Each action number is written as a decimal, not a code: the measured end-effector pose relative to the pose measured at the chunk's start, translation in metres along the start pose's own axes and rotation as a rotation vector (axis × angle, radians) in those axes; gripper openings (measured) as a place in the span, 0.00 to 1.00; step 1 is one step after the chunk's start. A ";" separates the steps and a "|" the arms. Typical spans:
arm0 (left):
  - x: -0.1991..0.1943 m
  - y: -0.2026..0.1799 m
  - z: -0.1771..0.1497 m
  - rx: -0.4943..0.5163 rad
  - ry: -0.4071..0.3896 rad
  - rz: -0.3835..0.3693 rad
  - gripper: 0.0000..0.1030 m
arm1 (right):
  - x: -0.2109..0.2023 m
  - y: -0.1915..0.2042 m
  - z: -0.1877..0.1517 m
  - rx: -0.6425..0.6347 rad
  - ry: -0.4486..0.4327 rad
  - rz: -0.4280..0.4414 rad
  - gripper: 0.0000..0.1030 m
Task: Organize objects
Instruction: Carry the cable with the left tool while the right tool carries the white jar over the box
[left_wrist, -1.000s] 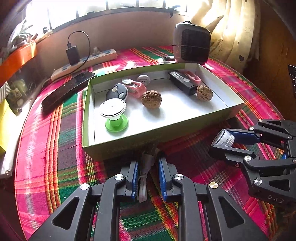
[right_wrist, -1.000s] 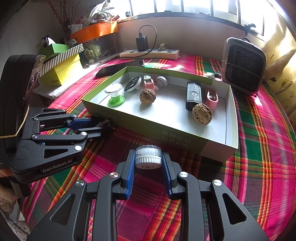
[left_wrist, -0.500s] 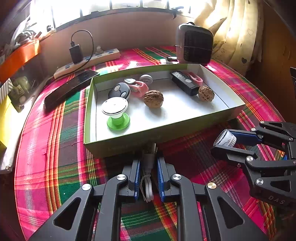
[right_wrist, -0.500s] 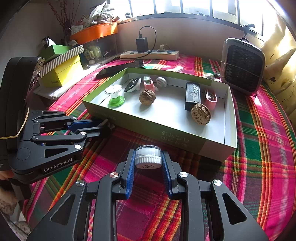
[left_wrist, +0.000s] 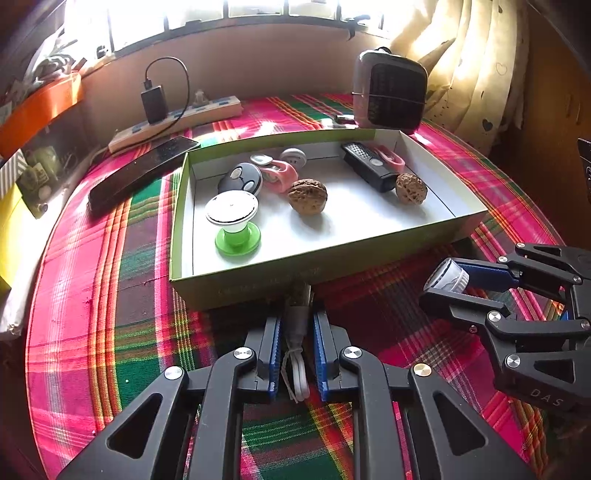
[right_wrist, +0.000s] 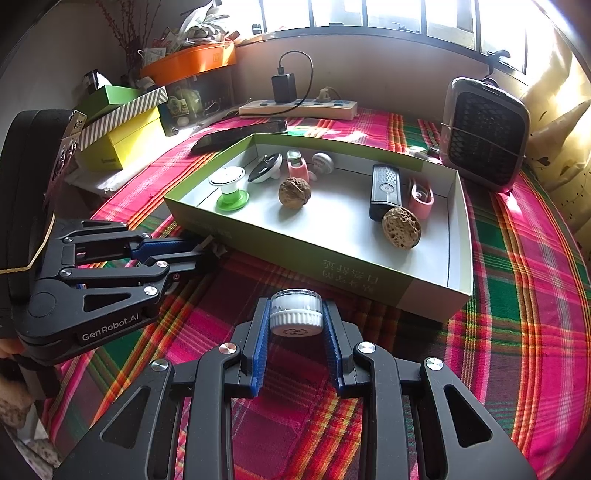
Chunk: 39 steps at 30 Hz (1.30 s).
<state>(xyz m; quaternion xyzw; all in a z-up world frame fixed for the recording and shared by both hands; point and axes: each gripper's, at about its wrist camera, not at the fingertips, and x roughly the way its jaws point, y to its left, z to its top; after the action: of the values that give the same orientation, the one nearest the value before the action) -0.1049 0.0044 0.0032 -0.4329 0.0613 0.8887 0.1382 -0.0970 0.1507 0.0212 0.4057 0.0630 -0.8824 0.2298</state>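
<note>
Box (left_wrist: 258, 284) ahead — right gripper (right_wrist: 295, 314) clamps a jar (right_wrist: 295, 312), left gripper (left_wrist: 295, 325) a cable (left_wrist: 295, 347); either could snag the box's near wall.

Box near wall (left_wrist: 314, 269) blocks claws, box middle (right_wrist: 343, 218) bare

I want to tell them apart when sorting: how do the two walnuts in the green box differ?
The smoother brown walnut lies mid-box near the green-based stand; the pitted, paler walnut lies beside the black remote and nearer the right gripper. Both rest loose on the green box floor.
</note>
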 end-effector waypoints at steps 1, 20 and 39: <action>0.000 0.000 0.000 0.001 -0.001 -0.001 0.14 | -0.001 0.000 0.000 0.001 -0.002 -0.001 0.28; -0.010 0.000 -0.005 -0.027 -0.012 -0.046 0.14 | -0.009 0.003 0.000 -0.001 -0.017 -0.011 0.28; -0.024 -0.002 -0.012 -0.030 -0.036 -0.067 0.14 | -0.024 0.010 -0.001 -0.006 -0.047 -0.020 0.28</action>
<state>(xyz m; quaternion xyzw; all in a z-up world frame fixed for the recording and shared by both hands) -0.0811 -0.0011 0.0152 -0.4207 0.0310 0.8920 0.1626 -0.0784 0.1507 0.0388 0.3837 0.0643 -0.8937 0.2234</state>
